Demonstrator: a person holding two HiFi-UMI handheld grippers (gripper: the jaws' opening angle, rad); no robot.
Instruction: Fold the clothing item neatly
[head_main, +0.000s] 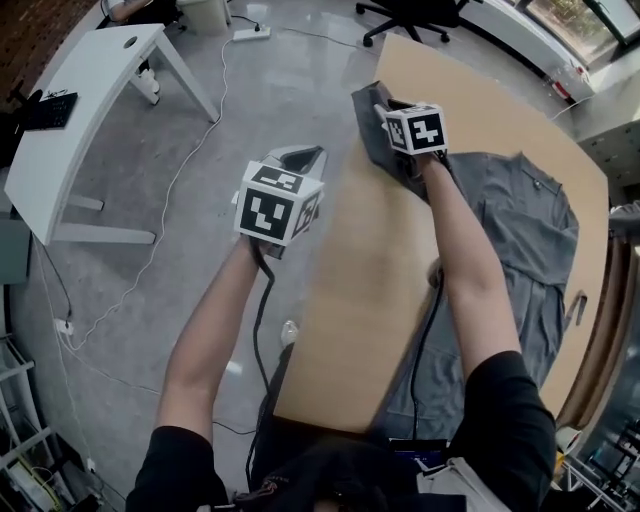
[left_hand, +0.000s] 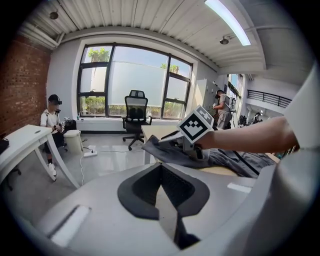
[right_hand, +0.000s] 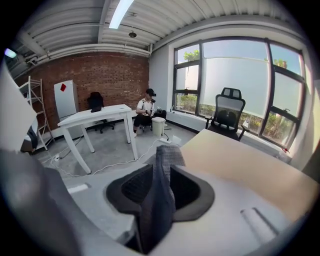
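Right fingers (right_hand: 192, 192) pinch grey knit shirt (right_hand: 159, 195) fold; left fingers (left_hand: 142, 192) closed.

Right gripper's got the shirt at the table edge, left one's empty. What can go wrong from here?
The right gripper pinches only a narrow fold of the grey shirt; it could slip out mid-fold.
The left gripper is shut, empty and off the table, so a one-sided pull may skew the shirt.
The shirt's near end overhangs the table; it could slide off.

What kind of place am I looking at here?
Probably an open office or lab workspace: a black swivel office chair before tall dark-framed windows, a white desk and a red brick wall.
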